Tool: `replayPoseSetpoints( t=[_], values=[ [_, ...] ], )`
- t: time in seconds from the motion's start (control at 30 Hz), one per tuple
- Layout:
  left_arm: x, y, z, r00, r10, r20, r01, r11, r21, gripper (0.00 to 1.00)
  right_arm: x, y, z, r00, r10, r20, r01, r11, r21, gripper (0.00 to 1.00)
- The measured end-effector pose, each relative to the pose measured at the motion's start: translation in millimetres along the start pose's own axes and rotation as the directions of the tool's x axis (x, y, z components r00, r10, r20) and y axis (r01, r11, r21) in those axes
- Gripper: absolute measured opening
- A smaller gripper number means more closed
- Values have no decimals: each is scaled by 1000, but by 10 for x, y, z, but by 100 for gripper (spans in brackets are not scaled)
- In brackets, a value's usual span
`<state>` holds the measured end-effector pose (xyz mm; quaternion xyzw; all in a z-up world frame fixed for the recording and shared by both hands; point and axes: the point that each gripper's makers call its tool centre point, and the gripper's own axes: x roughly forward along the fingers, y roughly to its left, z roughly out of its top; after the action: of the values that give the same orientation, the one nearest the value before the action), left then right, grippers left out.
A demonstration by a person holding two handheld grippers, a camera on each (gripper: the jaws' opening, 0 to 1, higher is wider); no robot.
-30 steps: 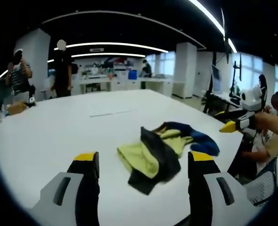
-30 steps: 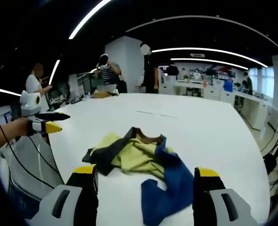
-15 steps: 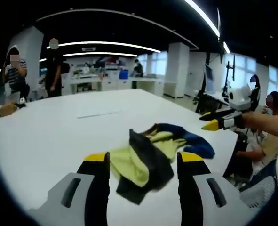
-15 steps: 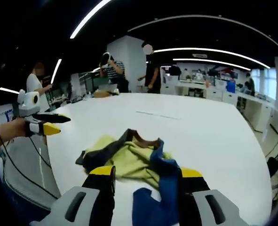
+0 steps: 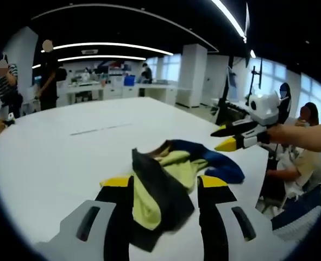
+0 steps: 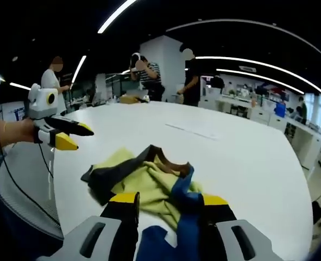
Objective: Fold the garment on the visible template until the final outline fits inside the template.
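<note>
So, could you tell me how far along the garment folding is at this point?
Nothing looks folded yet: the garment lies crumpled on the table. In hand: the left gripper straddles its dark and yellow end, and the right gripper straddles the blue part; whether either has gripped is unclear. The faint outline farther along the table may be the template. Left: spreading, folding and fitting it inside.

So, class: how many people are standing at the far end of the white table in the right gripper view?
3: one person at far left, one in a striped top behind the table's far edge, one in black to that one's right. More may be hidden among the far desks.
</note>
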<state>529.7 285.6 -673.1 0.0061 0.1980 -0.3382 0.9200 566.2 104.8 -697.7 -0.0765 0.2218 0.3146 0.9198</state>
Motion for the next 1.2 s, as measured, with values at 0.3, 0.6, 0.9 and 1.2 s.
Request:
replayPoseSetpoints(
  t=[0.3,0.6,0.9,1.2],
  values=[
    [279,-8,-110,998,-37,-49,38,999,8,38,209,-39,-39,999,32,-31,-33,999,-18,22],
    [557,-4,-210,993,-58,-102,60,998,13,27,300,-56,-47,998,43,-35,-45,998,-50,5],
    [763,-47,-362,986,-72,-153,74,997,4,18,396,-87,-129,996,53,-76,-57,997,-52,1],
    [842,-37,-473,979,-65,-194,65,998,-8,11,445,-75,-198,992,51,-115,-63,992,-108,0]
  ],
)
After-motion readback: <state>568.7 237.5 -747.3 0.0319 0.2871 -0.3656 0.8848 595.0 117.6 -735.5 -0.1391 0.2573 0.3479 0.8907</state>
